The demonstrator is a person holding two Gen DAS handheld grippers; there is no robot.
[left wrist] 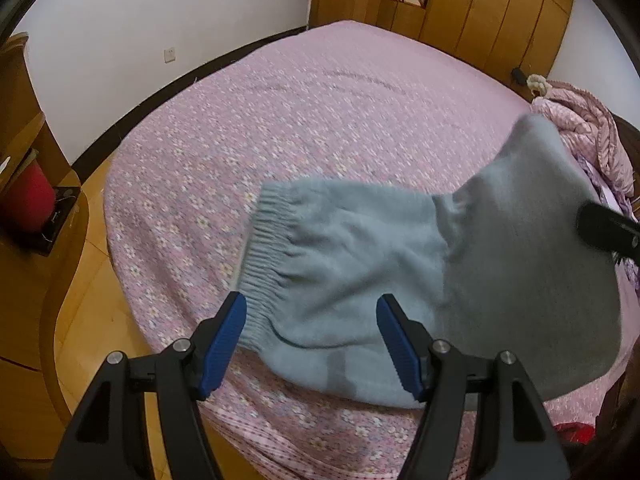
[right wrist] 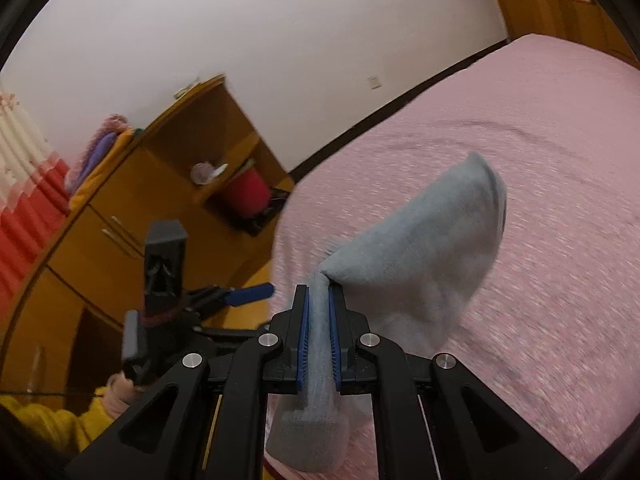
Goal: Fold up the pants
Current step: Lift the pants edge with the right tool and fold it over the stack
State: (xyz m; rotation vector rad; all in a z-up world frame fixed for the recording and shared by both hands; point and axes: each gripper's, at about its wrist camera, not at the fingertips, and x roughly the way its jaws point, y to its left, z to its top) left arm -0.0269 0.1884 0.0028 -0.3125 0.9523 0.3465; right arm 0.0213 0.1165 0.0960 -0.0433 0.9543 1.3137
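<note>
1. Black left gripper point(left wrist: 311, 312) with blue ribbed pads sits nearest in the left wrist view. Its two fingers stand wide apart and hold nothing; the cloth under them is not pinched.
2. Just past those fingers lie the soft grey-blue knitted pants point(left wrist: 360, 264), spread on the near part of the bed. The ribbed stretchy waistband point(left wrist: 266, 248) is on the left end.
3. On the right, part of the pants is lifted up off the bed and looks blurry.
4. In the right wrist view, the black right gripper point(right wrist: 319, 292) has its blue pads squeezed tight on a bunched bit of the pants point(right wrist: 420, 248). One thick end hangs down below the fingers, and the rest rises in a pointed fold above the bed.
5. Left of it in that view, a hand point(right wrist: 120, 394) in a yellow sleeve point(right wrist: 52, 420) holds the handle of the other gripper.
6. Under the pants is the big bed with a pink flowered cover point(left wrist: 280, 120).
7. On the far right of the bed lies a crumpled pink quilt point(left wrist: 588, 128).
8. Left of the bed is a red round bin point(left wrist: 28, 196) by a wooden cabinet point(left wrist: 20, 128).
9. Far away stand a white wall point(left wrist: 160, 20) and a tall wooden wardrobe point(left wrist: 480, 8).
</note>
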